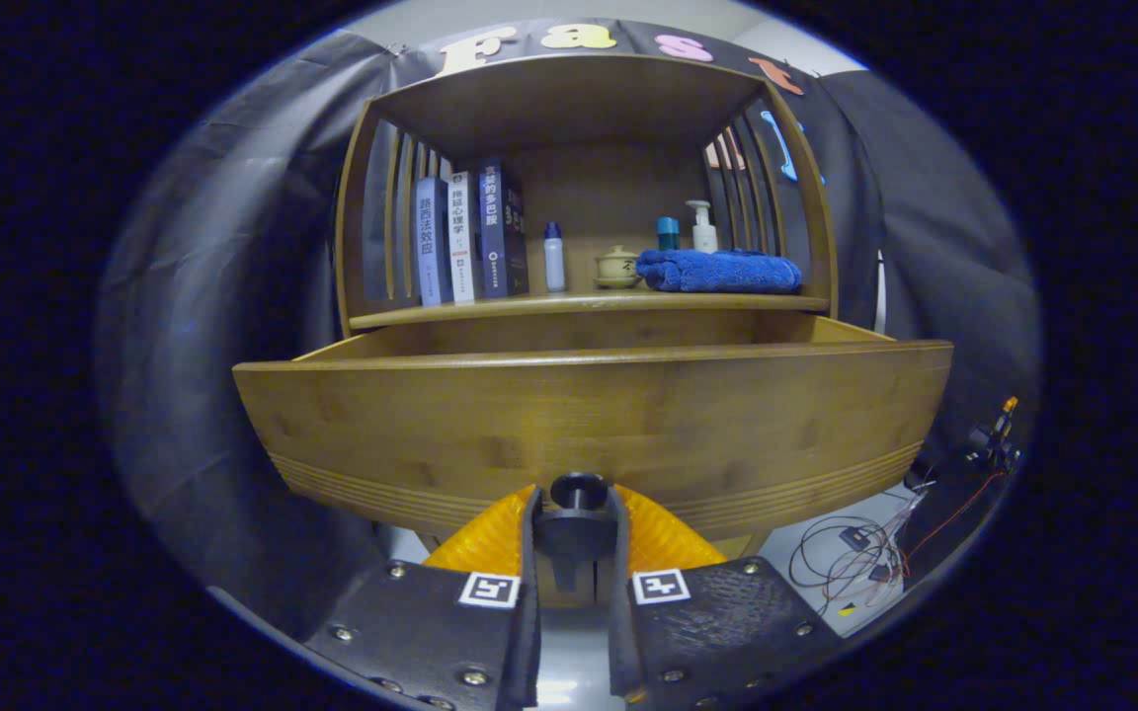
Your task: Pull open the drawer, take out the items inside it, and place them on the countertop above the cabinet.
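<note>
Jaws clamp the knob (drawer pulled out below countertop).

The drawer front is wood with a visible grain, satin and smooth, with fine grooved lines along its lower edge. Its knob looks like matt dark plastic, clasped between the fingers of the gripper, whose plates are pebbled and studded with shiny metal screws. On the wooden shelf lies a soft, fuzzy cloth towel, beside a small glazed, perhaps ceramic, pot and glossy-jacketed books
</note>
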Action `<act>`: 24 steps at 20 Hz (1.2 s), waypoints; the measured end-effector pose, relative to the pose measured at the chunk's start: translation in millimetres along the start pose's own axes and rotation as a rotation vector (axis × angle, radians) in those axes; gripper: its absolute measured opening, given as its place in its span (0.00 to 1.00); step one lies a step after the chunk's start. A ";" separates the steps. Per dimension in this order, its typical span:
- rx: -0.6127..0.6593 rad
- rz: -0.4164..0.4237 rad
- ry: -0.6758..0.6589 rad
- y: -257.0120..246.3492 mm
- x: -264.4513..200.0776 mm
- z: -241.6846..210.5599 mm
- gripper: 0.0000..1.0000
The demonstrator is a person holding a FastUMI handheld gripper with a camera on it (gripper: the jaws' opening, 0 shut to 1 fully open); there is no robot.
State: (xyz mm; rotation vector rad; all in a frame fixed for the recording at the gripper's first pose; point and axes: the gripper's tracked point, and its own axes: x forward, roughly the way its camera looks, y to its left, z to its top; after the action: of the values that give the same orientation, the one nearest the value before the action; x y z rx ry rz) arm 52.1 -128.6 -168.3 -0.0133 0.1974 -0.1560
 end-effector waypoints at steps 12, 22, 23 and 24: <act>0.022 0.030 0.031 0.8 -12.3 -7.0 0.28; 0.062 0.024 0.053 -3.9 -20.6 -5.8 0.36; 0.058 0.009 0.046 -8.4 -24.0 -1.0 0.47; 0.047 -0.005 0.036 -13.4 -27.1 7.3 0.58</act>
State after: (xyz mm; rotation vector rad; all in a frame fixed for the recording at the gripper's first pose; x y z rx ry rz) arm 25.2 -137.6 -155.4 0.0355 0.2294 -0.1655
